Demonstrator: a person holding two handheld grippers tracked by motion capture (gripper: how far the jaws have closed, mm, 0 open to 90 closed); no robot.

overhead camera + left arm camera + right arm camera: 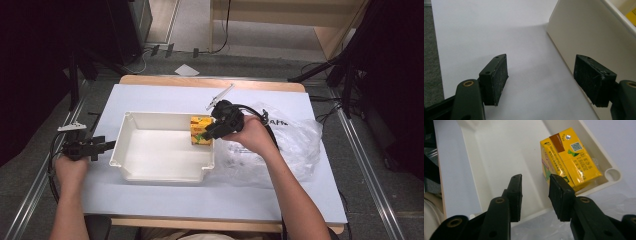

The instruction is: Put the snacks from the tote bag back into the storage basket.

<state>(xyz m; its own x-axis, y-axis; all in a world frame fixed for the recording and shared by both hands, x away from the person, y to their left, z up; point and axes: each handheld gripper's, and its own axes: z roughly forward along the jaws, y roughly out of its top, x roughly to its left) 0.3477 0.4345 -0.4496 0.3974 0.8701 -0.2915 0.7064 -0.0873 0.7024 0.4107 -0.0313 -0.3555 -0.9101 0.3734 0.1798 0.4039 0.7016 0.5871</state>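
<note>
A yellow drink carton (201,131) (569,160) stands inside the white plastic tray (120,145) (499,152), in its far right corner. My right gripper (206,135) (535,187) hangs open over the tray's right rim. Its jaws hold nothing, and the carton sits just beside one jaw. My left gripper (107,146) (541,80) rests low over the white table by the tray's left outer wall (594,32). It stands wide open with nothing between its jaws.
A crumpled clear plastic bag (295,145) (544,230) lies on the table right of the tray. The white tabletop (175,200) has room in front of the tray. Black stands (345,75) flank the table on the floor.
</note>
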